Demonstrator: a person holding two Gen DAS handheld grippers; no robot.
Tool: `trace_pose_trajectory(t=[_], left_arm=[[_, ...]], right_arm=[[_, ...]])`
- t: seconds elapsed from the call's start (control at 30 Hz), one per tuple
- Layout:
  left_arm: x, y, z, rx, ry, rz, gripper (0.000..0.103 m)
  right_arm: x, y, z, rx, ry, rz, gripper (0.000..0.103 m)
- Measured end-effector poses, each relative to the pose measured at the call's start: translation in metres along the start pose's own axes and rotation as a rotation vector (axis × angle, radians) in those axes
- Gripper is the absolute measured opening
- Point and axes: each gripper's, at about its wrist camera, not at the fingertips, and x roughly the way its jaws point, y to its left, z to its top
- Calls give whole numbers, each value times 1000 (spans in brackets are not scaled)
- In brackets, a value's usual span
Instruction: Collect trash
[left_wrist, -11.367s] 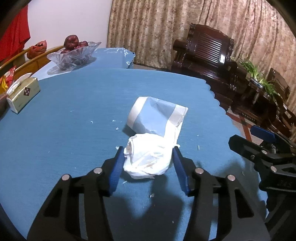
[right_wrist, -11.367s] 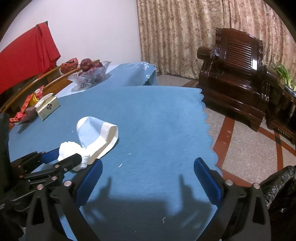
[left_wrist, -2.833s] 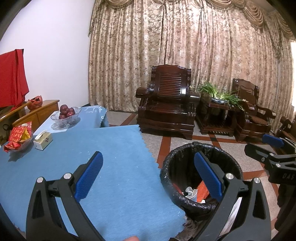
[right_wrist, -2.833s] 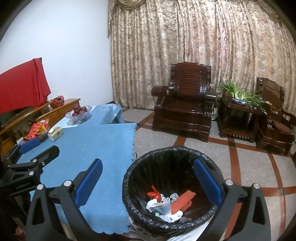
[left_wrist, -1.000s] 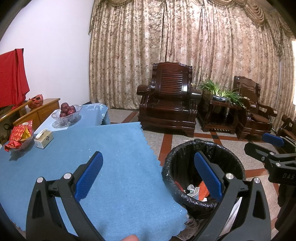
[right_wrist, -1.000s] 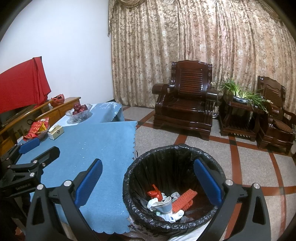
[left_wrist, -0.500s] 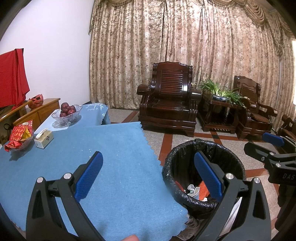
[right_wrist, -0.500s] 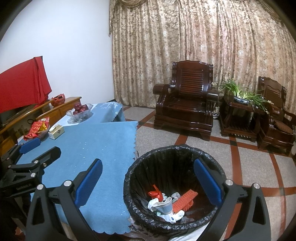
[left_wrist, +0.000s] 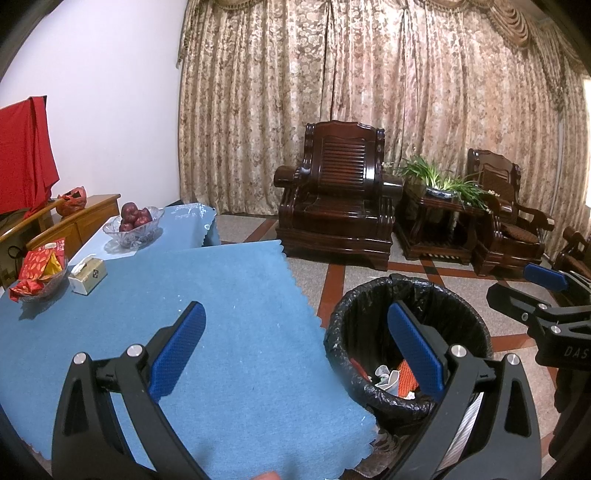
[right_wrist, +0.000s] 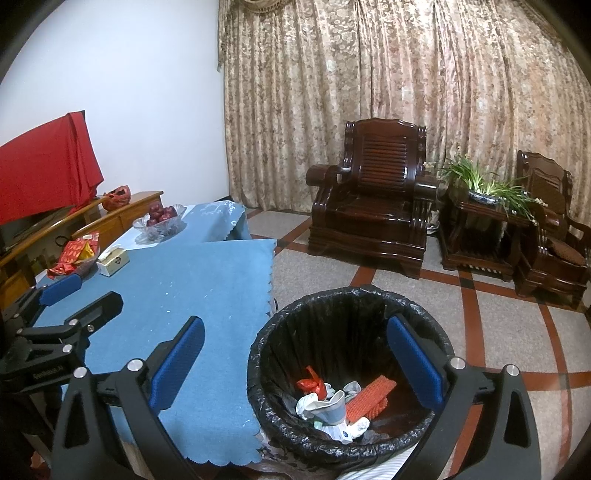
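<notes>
**Both grippers empty, trash in bin**

My left gripper (left_wrist: 295, 347) hangs over the corner of the blue tablecloth (left_wrist: 229, 295), fingers spread wide, nothing between them. My right gripper (right_wrist: 295, 354) is spread wide too, empty, above the black-lined trash bin (right_wrist: 369, 295). The bin stands on the floor just beside the table edge. Inside it lies the trash (right_wrist: 332, 402): crumpled white paper, a red scrap, an orange ridged piece. At the table's far end: tissue box (left_wrist: 88, 275), glass fruit bowl (left_wrist: 133, 225), dish of red packets (left_wrist: 38, 271). Small white crumbs dot the cloth.
</notes>
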Motion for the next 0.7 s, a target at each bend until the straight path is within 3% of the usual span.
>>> trace_pose_trajectory(t=[0.7], left_arm=[[-6, 11, -6, -2, 11, 4, 96]], right_arm=[[3, 1, -3, 0, 8, 1, 97]])
